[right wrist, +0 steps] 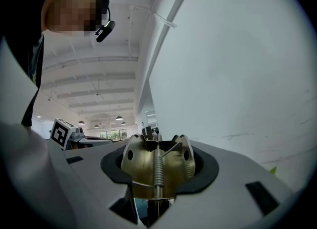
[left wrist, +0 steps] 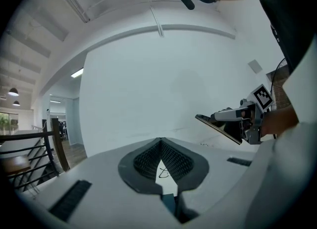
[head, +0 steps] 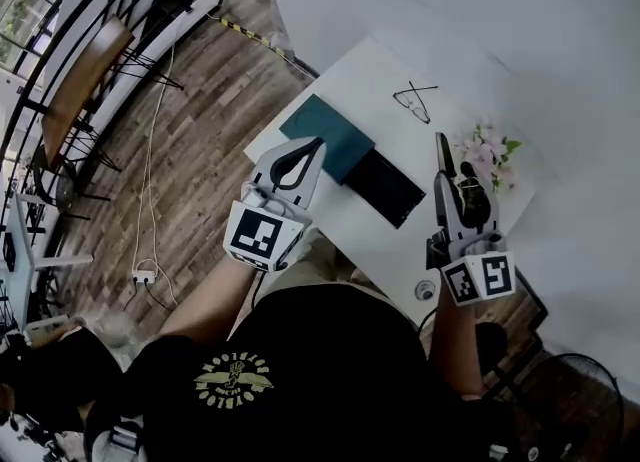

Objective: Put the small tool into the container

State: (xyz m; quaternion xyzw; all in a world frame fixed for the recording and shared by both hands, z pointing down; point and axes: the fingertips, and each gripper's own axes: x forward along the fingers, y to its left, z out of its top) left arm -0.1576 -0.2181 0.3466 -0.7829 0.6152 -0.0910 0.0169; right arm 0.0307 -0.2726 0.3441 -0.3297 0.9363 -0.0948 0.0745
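Wood flooring (head: 190, 150) fills the left of the head view, with a white table (head: 360, 225) standing against a pale wall beyond it.

The left gripper (head: 318, 142) hovers over the table's left corner, its jaw tips pressed together with nothing between them; its own view shows only the table through the loop behind the tips.

Just under and beyond it lies a flat teal panel (head: 327, 135), possibly a lid, touching the dark container (head: 385, 188). The container is a shallow open rectangle that sits near the table's near edge and looks empty.

A pair of glasses (head: 415, 100) rests toward the far edge, well apart from the container.

The right gripper (head: 452, 182) is held above the table's right part, just right of the container. Its jaws pinch the small tool (right wrist: 154, 166), a brass-coloured metal piece with a coil spring down its middle. A dark pointed end sticks out past the jaw tips. The tool is carried in the air, not yet over the container.

Flowers (head: 485, 155) lie near the right edge, close behind that gripper.

The step in hand appears to be carrying the tool to the container. The next move likely calls for a short shift leftward until the tool hangs over the open rectangle. Then it must be lowered and the jaws spread so it drops flat inside. The projecting tip could catch the container's rim if it comes in too low.
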